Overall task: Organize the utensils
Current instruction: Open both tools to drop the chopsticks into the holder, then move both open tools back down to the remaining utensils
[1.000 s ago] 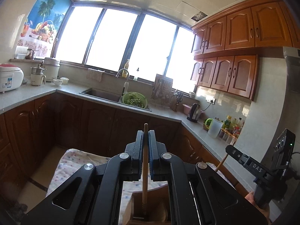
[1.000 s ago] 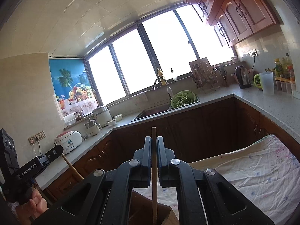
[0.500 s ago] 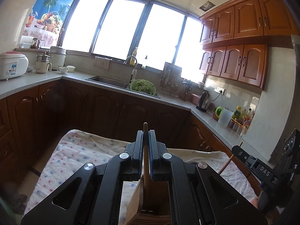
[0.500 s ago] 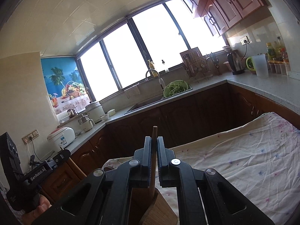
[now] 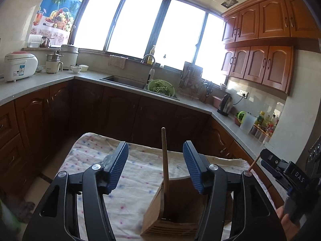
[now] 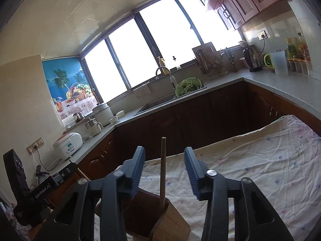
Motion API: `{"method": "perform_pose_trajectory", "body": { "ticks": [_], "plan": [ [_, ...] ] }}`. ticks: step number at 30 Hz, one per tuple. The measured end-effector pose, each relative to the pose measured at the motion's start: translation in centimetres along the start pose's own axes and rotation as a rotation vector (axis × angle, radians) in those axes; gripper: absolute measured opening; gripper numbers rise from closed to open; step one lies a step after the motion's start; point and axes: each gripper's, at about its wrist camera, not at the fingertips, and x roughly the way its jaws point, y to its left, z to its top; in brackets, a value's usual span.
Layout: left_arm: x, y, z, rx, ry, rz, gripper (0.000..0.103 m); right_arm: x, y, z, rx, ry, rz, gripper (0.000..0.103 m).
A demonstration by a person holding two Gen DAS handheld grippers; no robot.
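Here we see two black grippers with blue ribbed pads over a table draped in a white flower-printed cloth (image 5: 138, 172). The left gripper (image 5: 156, 165) has just been opening; its jaws stand apart, touching nothing, around a thin upright wooden stick (image 5: 165, 166). The stick stands in a light wooden slotted holder box (image 5: 154, 217) near the cloth's near edge. The right gripper (image 6: 164, 170), also just opened, brackets a second wooden stick (image 6: 162, 172) in the same box.

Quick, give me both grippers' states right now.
Left gripper: open, just released; chopstick stands free in the holder.
Right gripper: open, just released; chopstick stands free between its pads.
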Motion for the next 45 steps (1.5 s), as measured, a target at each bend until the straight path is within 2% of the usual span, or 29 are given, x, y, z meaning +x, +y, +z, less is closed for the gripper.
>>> {"method": "perform_pose_trajectory", "body": {
  "ticks": [1, 2, 5, 6, 7, 10, 22, 30, 38, 45],
  "plan": [
    [-0.3, 0.1, -0.1, -0.002, 0.009, 0.002, 0.059, -0.5, -0.1, 0.1, 0.007, -0.006, 0.006, 0.066],
    [-0.6, 0.1, -0.2, -0.005, 0.015, 0.006, 0.064, -1.0, -0.3, 0.2, 0.011, -0.01, 0.008, 0.07],
    [-2.3, 0.4, -0.8, -0.019, 0.021, 0.015, 0.082, -2.9, -0.7, 0.4, 0.033, -0.014, 0.025, 0.094],
    [-2.9, 0.4, -0.9, -0.021, 0.023, 0.015, 0.083, -3.6, -0.9, 0.4, 0.037, -0.016, 0.032, 0.1],
    [-3.5, 0.4, -1.2, -0.023, 0.026, 0.01, 0.084, -4.3, -1.1, 0.4, 0.036, -0.018, 0.033, 0.101],
    [-5.3, 0.0, -2.0, -0.027, 0.041, 0.008, 0.09, -6.4, -1.5, 0.2, 0.03, 0.002, 0.03, 0.102],
    [-11.1, -2.8, -6.3, -0.015, 0.138, -0.064, 0.091, -15.2, -3.4, -3.3, -0.025, 0.057, -0.054, 0.102],
    [-13.4, -4.2, -9.9, 0.004, 0.22, -0.096, 0.091, -20.1, -5.2, -6.2, -0.021, 0.092, -0.137, 0.102],
    [-14.7, -5.0, -12.9, 0.017, 0.284, -0.101, 0.091, -22.5, -6.6, -8.7, -0.004, 0.134, -0.182, 0.102],
    [-14.8, -5.2, -13.9, 0.041, 0.317, -0.092, 0.091, -22.3, -6.3, -10.1, -0.025, 0.173, -0.182, 0.101]
  ]
}}
